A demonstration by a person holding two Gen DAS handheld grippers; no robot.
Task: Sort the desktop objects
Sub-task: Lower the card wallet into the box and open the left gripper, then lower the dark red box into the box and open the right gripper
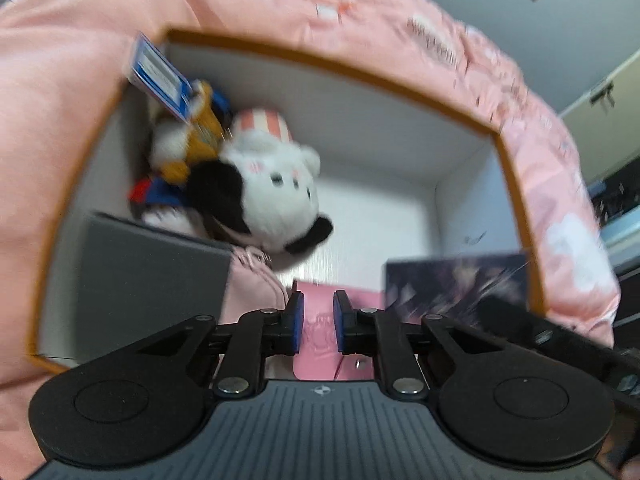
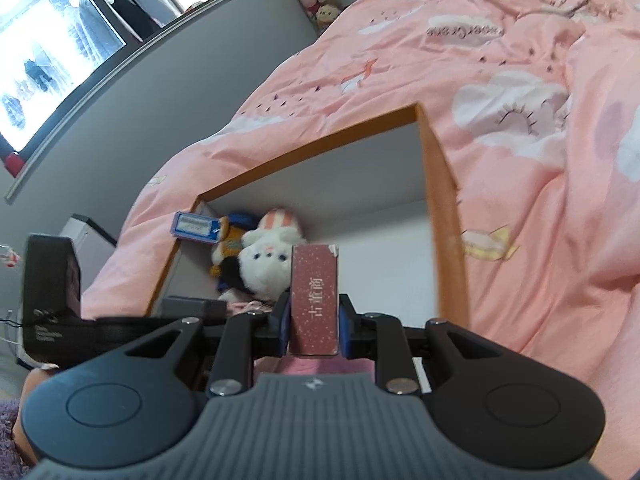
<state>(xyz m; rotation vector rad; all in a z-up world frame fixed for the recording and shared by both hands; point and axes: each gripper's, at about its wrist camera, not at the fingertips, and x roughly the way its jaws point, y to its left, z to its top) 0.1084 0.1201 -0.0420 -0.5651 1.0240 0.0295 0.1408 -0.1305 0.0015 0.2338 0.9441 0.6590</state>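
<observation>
An orange-rimmed storage box with white walls lies open on a pink quilt. Inside it are a white and black plush toy with a striped hat, a second plush in orange and blue, a grey box and a flat pink item. My left gripper hangs over the pink item, its blue pads a narrow gap apart with nothing between them. My right gripper is shut on an upright dark red box with white characters, above the storage box's near side, in front of the plush toy.
A blue tag sticks up at the storage box's far left corner. A blurred dark patterned item shows at its right wall. The pink quilt spreads to the right. Grey wall, a window and several plush toys lie beyond.
</observation>
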